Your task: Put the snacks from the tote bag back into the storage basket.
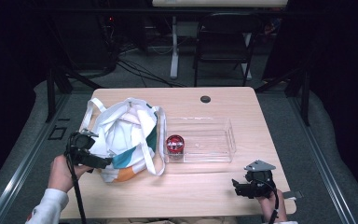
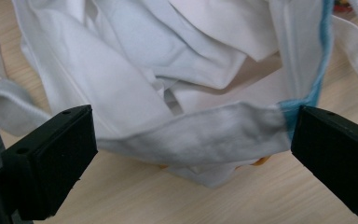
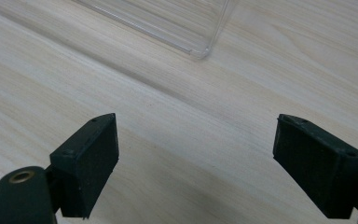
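Note:
A white tote bag [image 1: 123, 137] with teal and orange patches lies crumpled on the left of the wooden table [image 1: 205, 186]. My left gripper [image 1: 103, 162] sits at the bag's near left side, open, its jaws spread wide around a folded white edge of the tote bag [image 2: 191, 130] without pinching it. A clear plastic tray [image 1: 209, 140] stands to the right of the bag, with a red round can [image 1: 175, 144] in its left end. My right gripper [image 1: 235, 185] rests open near the front right of the table, with a corner of the clear tray [image 3: 200, 49] ahead of it.
A small black grommet [image 1: 205, 99] is set in the table's far edge. Behind the table stand a dark folding chair [image 1: 223, 39] and a white desk leg [image 1: 174, 46], with cables on the floor.

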